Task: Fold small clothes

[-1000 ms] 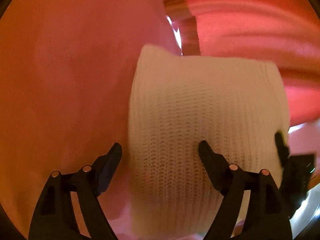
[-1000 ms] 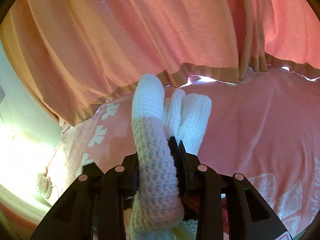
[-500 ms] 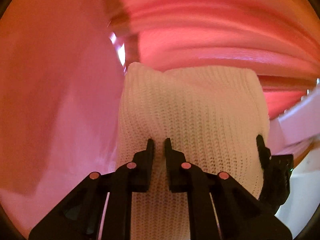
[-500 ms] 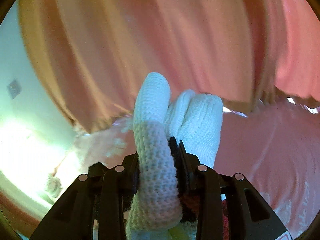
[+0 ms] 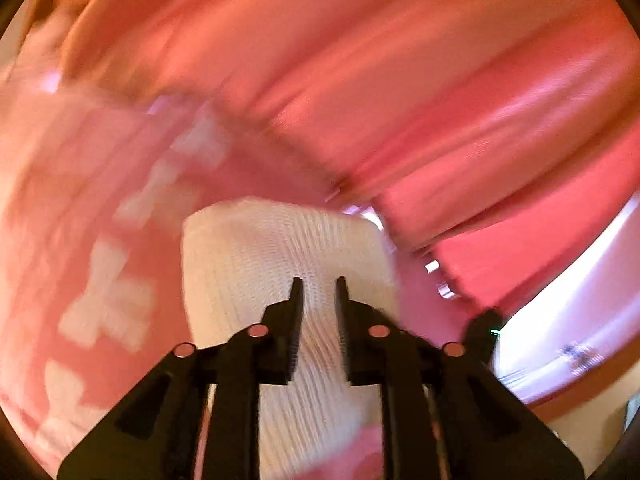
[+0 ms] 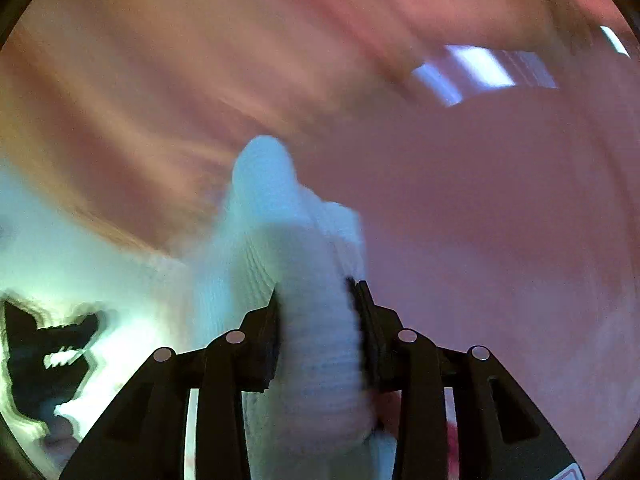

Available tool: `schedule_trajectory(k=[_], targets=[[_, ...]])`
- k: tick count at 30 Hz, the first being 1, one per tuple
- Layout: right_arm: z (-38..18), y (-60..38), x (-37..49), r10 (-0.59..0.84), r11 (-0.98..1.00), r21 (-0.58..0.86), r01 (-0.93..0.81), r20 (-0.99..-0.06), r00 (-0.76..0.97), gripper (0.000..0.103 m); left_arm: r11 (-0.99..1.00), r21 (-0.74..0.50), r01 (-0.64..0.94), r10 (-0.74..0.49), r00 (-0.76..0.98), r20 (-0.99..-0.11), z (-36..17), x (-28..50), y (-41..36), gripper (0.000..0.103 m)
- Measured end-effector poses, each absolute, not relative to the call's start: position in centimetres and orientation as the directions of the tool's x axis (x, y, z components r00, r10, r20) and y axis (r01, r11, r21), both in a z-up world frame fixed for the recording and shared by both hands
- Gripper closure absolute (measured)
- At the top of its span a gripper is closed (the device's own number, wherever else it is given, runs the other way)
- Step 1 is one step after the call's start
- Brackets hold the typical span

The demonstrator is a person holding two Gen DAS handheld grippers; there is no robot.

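A white knitted garment (image 5: 280, 256) hangs between my two grippers above the pink bedspread (image 5: 100, 220). My left gripper (image 5: 318, 284) is shut on a pinch of the knit near its lower middle. My right gripper (image 6: 316, 288) is shut on a bunched edge of the same white knitted garment (image 6: 272, 208), which sticks up past the fingertips. In the left wrist view the right gripper's dark finger (image 5: 480, 328) shows at the cloth's right side. Both views are motion-blurred.
Pink pleated curtains (image 5: 400, 80) fill the background in both views. The bedspread has white snowflake patterns (image 5: 108, 300). A bright window strip (image 6: 480, 68) shows upper right in the right wrist view. A dark blurred shape (image 6: 44, 348) sits at the lower left there.
My left gripper went from open around the garment to shut on it. Both grippers have swung with the garment; the background has shifted and blurred.
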State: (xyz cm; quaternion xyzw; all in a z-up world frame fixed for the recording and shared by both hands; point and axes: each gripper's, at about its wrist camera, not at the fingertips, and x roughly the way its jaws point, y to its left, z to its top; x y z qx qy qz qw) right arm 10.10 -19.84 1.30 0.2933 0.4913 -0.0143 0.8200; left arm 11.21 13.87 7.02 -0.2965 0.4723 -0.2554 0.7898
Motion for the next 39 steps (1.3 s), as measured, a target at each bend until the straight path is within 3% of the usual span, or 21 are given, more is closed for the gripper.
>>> schedule_trajectory(k=[1, 2, 3, 6, 9, 13, 14, 15, 17, 18, 20, 23, 26, 28, 30, 33, 35, 37, 38, 39], targets=[[-0.2, -20.7, 9.6, 0.260, 0.832, 0.459, 0.311, -0.818, 0.513, 0.074, 0.689, -0.720, 0.087, -0.686, 0.402, -0.607, 5.5, 11.2, 14.0, 0.075], [-0.3, -21.5, 8.8, 0.264, 0.830, 0.479, 0.287, -0.789, 0.555, 0.060, 0.677, -0.733, 0.065, -0.695, 0.383, -0.609, 3.7, 11.4, 13.3, 0.059], [0.3, -22.0, 8.6, 0.223, 0.858, 0.432, 0.279, -0.802, 0.555, 0.055, 0.680, -0.732, 0.053, -0.693, 0.374, -0.616, 2.3, 11.2, 13.0, 0.046], [2.6, -21.5, 9.4, 0.236, 0.896, 0.400, 0.191, -0.796, 0.558, 0.053, 0.677, -0.735, 0.039, -0.699, 0.346, -0.626, 0.4, 11.1, 11.4, 0.041], [3.8, -20.4, 10.9, 0.302, 0.905, 0.414, 0.098, -0.788, 0.537, 0.041, 0.698, -0.713, 0.066, -0.689, 0.330, -0.645, -0.4, 11.9, 8.9, 0.026], [1.1, -18.8, 12.9, 0.343, 0.915, 0.399, 0.055, -0.843, 0.414, 0.038, 0.715, -0.697, 0.059, -0.678, 0.301, -0.670, -2.0, 12.6, 7.7, 0.024], [0.6, -18.7, 12.9, 0.348, 0.914, 0.401, 0.054, -0.848, 0.401, 0.042, 0.718, -0.694, 0.061, -0.676, 0.297, -0.674, -2.2, 13.1, 7.5, 0.029], [-0.6, -18.7, 13.3, 0.388, 0.896, 0.440, 0.056, -0.839, 0.382, 0.052, 0.731, -0.679, 0.068, -0.666, 0.290, -0.687, -2.2, 13.4, 7.5, 0.047], [-1.5, -18.9, 13.6, 0.450, 0.853, 0.516, 0.082, -0.805, 0.386, 0.070, 0.749, -0.655, 0.100, -0.652, 0.286, -0.702, -2.5, 14.2, 7.5, 0.073], [-1.2, -18.9, 13.7, 0.458, 0.845, 0.529, 0.080, -0.793, 0.402, 0.071, 0.753, -0.645, 0.128, -0.649, 0.303, -0.698, -2.0, 14.6, 7.7, 0.082], [0.0, -18.3, 13.8, 0.498, 0.809, 0.584, 0.068, -0.743, 0.448, 0.074, 0.760, -0.624, 0.184, -0.643, 0.354, -0.679, 0.1, 15.6, 7.6, 0.094], [2.8, -16.7, 13.5, 0.576, 0.734, 0.679, -0.002, -0.621, 0.531, 0.075, 0.772, -0.583, 0.255, -0.631, 0.425, -0.649, 3.1, 16.6, 7.6, 0.103], [2.7, -15.2, 13.5, 0.527, 0.791, 0.612, -0.014, -0.669, 0.524, 0.075, 0.786, -0.575, 0.228, -0.615, 0.387, -0.687, 2.8, 17.4, 8.1, 0.103], [1.6, -14.8, 12.7, 0.404, 0.890, 0.456, -0.016, -0.770, 0.493, 0.070, 0.783, -0.603, 0.153, -0.613, 0.353, -0.707, 1.3, 17.0, 9.4, 0.083], [0.8, -15.9, 12.1, 0.370, 0.907, 0.422, 0.012, -0.808, 0.459, 0.061, 0.770, -0.636, 0.046, -0.606, 0.363, -0.708, -0.3, 16.3, 11.3, 0.025], [1.1, -17.2, 12.5, 0.380, 0.898, 0.439, 0.026, -0.804, 0.457, 0.050, 0.756, -0.654, -0.015, -0.615, 0.328, -0.717, -2.5, 15.5, 12.1, 0.022], [0.6, -17.4, 12.7, 0.386, 0.901, 0.433, 0.012, -0.817, 0.428, 0.036, 0.714, -0.698, -0.046, -0.660, 0.287, -0.694, -4.3, 15.5, 11.9, 0.015], [-0.6, -16.7, 13.4, 0.432, 0.884, 0.467, 0.000, -0.817, 0.381, 0.035, 0.676, -0.735, -0.050, -0.708, 0.231, -0.667, -6.0, 16.1, 10.7, 0.015], [-1.2, -16.4, 13.7, 0.449, 0.874, 0.485, 0.006, -0.814, 0.370, 0.042, 0.674, -0.738, -0.047, -0.714, 0.218, -0.666, -6.6, 16.4, 10.2, 0.020], [-1.9, -16.5, 13.6, 0.475, 0.855, 0.518, 0.017, -0.797, 0.375, 0.050, 0.693, -0.720, -0.037, -0.699, 0.211, -0.684, -7.0, 16.8, 9.5, 0.034]])
